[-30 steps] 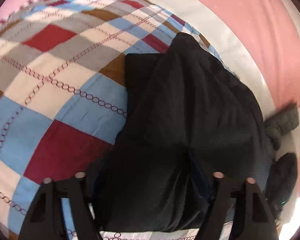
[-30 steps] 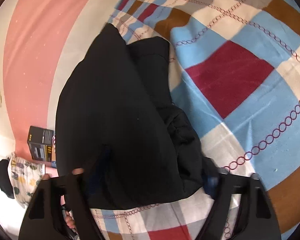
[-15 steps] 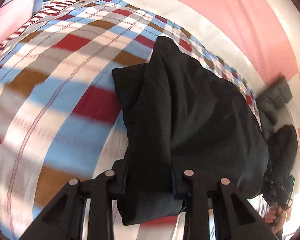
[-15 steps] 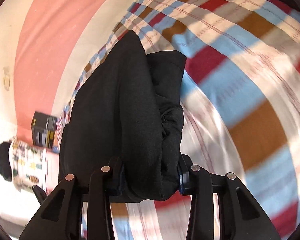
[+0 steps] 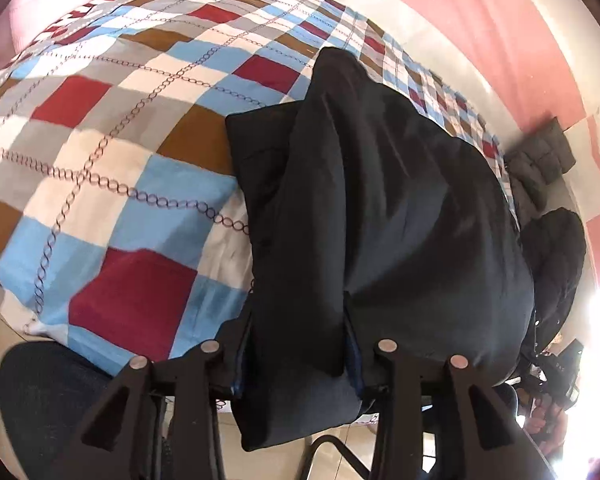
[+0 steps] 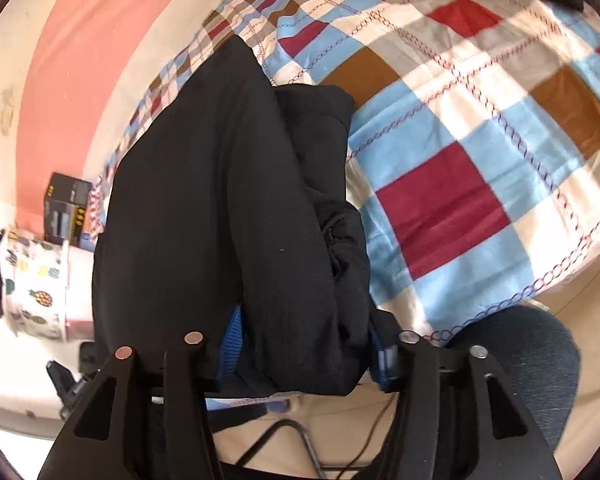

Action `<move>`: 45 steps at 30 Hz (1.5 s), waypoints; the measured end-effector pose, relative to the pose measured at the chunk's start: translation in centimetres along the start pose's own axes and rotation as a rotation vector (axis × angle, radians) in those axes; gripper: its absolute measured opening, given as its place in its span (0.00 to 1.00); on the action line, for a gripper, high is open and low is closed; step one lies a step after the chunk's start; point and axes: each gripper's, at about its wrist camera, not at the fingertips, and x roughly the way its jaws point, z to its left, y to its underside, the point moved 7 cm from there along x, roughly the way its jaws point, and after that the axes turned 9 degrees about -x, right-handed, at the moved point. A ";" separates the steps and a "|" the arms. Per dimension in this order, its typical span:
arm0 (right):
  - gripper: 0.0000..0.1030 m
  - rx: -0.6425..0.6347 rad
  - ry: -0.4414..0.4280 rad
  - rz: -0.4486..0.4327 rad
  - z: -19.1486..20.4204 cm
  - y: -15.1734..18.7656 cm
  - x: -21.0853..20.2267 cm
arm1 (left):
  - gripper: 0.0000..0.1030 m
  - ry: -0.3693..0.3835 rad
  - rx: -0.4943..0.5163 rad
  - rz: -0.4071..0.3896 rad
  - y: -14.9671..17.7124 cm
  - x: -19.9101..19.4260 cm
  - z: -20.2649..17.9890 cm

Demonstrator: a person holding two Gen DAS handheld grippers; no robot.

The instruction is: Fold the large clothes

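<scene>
Hauling a half-folded dark garment back toward the bed's near edge

Pinching a thick bunch of cloth apiece, the left claw (image 5: 296, 350) and the right claw (image 6: 300, 344) each held the near end of the large black, soft fabric garment (image 5: 380, 200). Both claws' jaws had just been opening a little, yet cloth still filled the gap and the blue pads pressed its sides. Beyond the claws the garment lay doubled lengthwise into a long, bulky strip on the checked red, blue, brown and white bedcover (image 5: 120, 184), its far end resting on the cover.

By the look of it, one lengthwise fold was made; the crosswise folds and the smoothing were still to do.

Against the earlier frames, the claws had closed from a wide spread onto the cloth, and the near end, which had lain on the bed, hung past its edge over pale floor. A grey folded cushion (image 5: 540, 160) sat by the pink wall.
</scene>
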 end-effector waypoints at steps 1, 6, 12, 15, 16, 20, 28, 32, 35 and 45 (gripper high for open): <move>0.55 -0.024 0.018 -0.005 0.3 -0.2 -0.4 | 0.39 -0.007 0.014 -0.004 -0.2 -0.3 -0.5; 0.57 -0.180 0.190 -0.142 2.1 -1.9 -4.5 | 0.42 -0.067 0.100 -0.128 -1.2 -3.8 -1.5; 0.61 -0.401 0.172 -0.198 8.1 -3.6 -2.4 | 0.50 0.026 0.236 -0.162 -3.4 -1.7 -8.1; 0.61 -0.537 0.130 -0.175 12.2 -3.7 2.1 | 0.50 0.116 0.332 -0.114 -2.6 2.0 -13.5; 0.61 -0.595 0.150 -0.188 13.4 -3.9 3.4 | 0.50 0.119 0.370 -0.111 -2.4 3.5 -15.2; 0.61 -0.658 0.311 -0.181 12.7 -5.7 8.5 | 0.51 0.046 0.429 -0.112 -3.1 10.3 -18.0; 0.61 -0.581 0.402 -0.168 9.7 -8.6 11.1 | 0.53 -0.048 0.445 -0.153 -5.5 14.6 -18.1; 0.61 -0.534 0.388 -0.170 10.4 -9.3 9.2 | 0.52 -0.068 0.444 -0.136 -6.2 12.5 -18.3; 0.61 -0.542 0.331 -0.211 12.1 -10.3 8.0 | 0.52 -0.088 0.418 -0.182 -9.0 11.2 -17.6; 0.59 -0.311 0.401 -0.181 4.0 -16.9 12.6 | 0.53 -0.139 0.274 -0.200 -16.6 15.1 -12.0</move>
